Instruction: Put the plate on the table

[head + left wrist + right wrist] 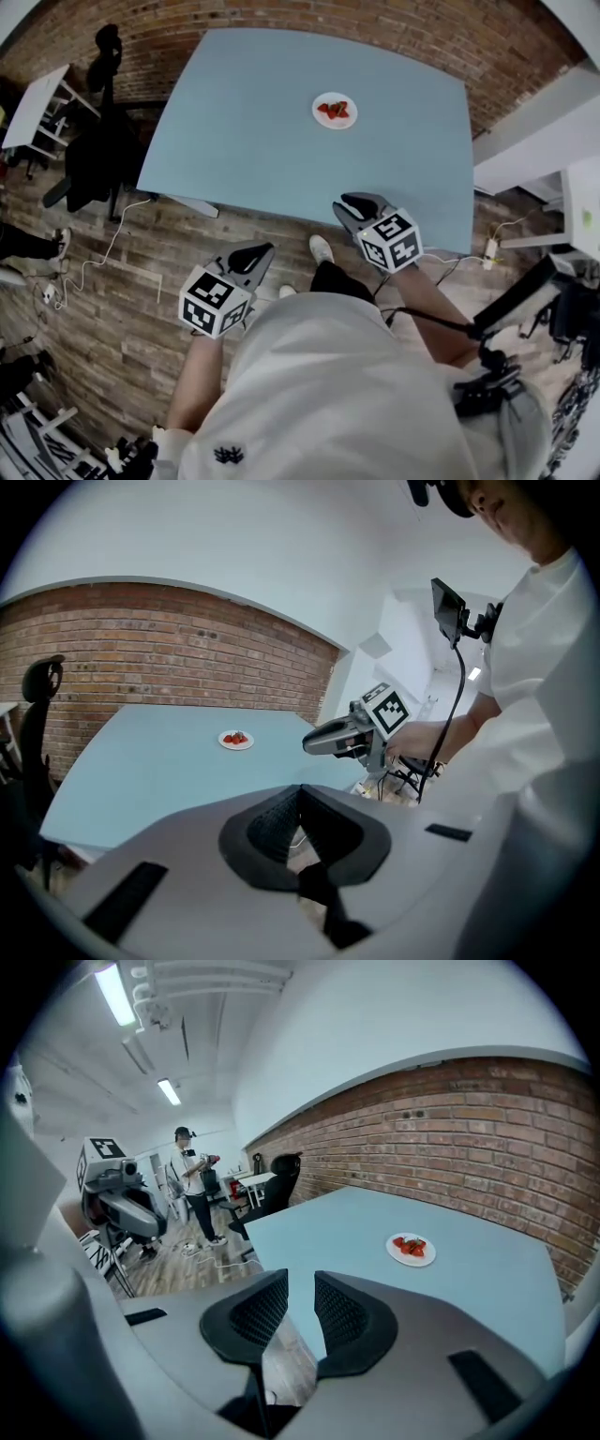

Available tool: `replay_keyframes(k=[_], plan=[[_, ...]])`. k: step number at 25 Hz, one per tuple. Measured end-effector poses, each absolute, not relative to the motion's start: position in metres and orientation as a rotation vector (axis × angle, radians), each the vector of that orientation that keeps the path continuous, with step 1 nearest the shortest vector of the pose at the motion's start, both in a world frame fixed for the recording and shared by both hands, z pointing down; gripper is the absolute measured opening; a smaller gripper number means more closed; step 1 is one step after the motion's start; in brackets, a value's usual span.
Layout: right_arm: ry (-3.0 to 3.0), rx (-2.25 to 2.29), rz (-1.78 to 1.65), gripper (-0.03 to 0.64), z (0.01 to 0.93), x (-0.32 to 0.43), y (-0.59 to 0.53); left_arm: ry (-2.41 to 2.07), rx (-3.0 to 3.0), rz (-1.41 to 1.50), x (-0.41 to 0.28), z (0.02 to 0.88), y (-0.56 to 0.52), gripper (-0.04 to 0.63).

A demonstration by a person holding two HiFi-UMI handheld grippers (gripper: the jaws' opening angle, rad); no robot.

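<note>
White plate (320, 118) with red strawberries (336, 111) stands on the light blue table (244, 122), toward its far side and near the brick wall (375, 19). Both grippers are well apart from the plate, at the near edge of the table. The left gripper (251, 255) is over the wooden floor (141, 281), its fingers together at the tips with nothing between. The right gripper (356, 208) has its fingers a little apart and empty.

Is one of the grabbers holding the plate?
No, the plate with red fruit sits on the blue table, apart from the left gripper and the right gripper.
</note>
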State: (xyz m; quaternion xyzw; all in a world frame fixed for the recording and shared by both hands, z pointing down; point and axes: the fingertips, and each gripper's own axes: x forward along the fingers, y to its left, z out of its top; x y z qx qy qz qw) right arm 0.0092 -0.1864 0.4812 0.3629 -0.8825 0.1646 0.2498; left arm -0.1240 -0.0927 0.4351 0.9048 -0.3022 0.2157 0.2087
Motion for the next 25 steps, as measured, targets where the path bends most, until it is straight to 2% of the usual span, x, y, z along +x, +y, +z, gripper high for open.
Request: replay_keyframes(k=[10, 25], plan=[[-2.403, 0.899, 0.338, 0.094, 0.462, -0.032, -0.078, -0.788, 2.579, 0.587, -0.137, 0.432, -0.035, 0.002], [-2.412, 0.888, 0.278, 0.092, 0.451, -0.039, -0.056, -0.745, 2.595, 0.572, -0.13, 0.437, -0.023, 0.002]])
